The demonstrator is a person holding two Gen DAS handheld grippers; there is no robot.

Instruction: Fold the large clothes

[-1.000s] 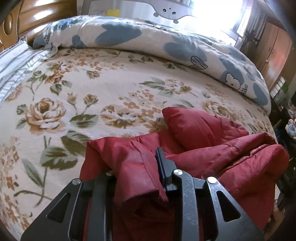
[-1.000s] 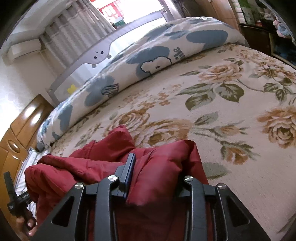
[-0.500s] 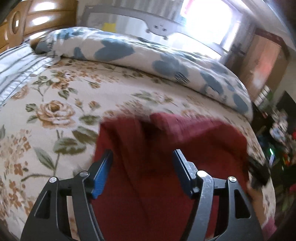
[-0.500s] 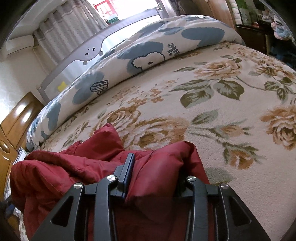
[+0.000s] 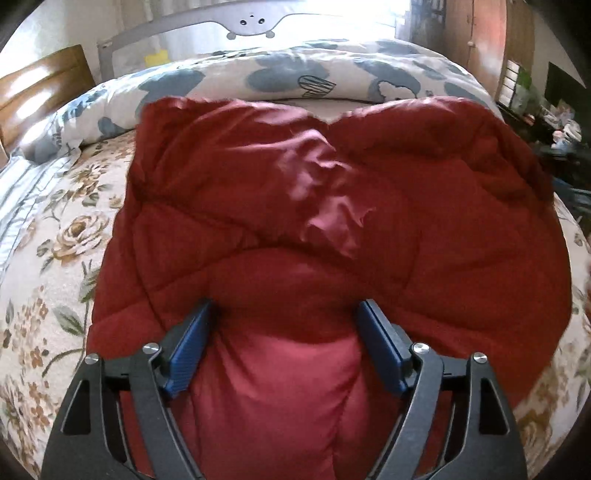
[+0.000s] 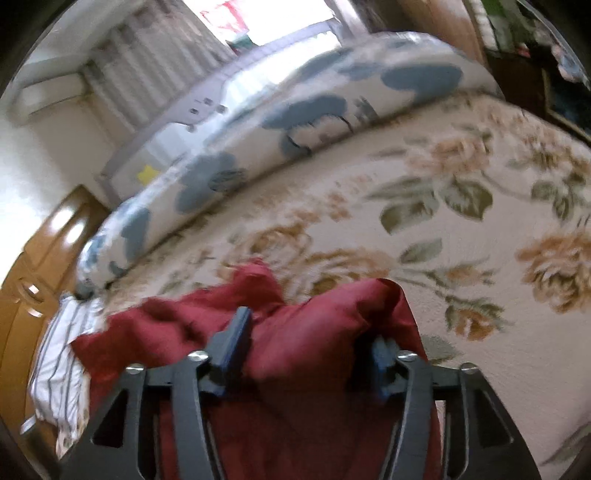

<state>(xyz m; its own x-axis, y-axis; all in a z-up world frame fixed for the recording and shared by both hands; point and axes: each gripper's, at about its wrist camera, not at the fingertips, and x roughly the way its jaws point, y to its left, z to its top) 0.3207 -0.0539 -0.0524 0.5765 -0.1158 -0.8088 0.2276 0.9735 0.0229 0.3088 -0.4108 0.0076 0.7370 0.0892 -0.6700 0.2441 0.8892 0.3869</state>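
A dark red padded jacket point(image 5: 332, 221) lies spread on the floral bed cover point(image 5: 48, 258), filling most of the left wrist view. My left gripper point(image 5: 284, 314) is open, its blue pads point(image 5: 188, 343) wide apart with a bulge of jacket between them. In the right wrist view the jacket point(image 6: 317, 332) is bunched at the near edge. My right gripper point(image 6: 310, 339) has its jaws set apart with a thick fold of the jacket pinched between them. The right view is blurred.
A rolled white quilt with blue cartoon prints point(image 5: 295, 77) lies along the far side of the bed, and it also shows in the right wrist view point(image 6: 295, 122). A grey bed rail point(image 5: 251, 22) stands behind it. Striped fabric point(image 6: 55, 362) and a wooden headboard point(image 6: 40, 258) are at the left.
My left gripper let go of the jacket and opened wide. The jacket now lies spread out flat in front of it. My right gripper still holds its fold and has shifted slightly.
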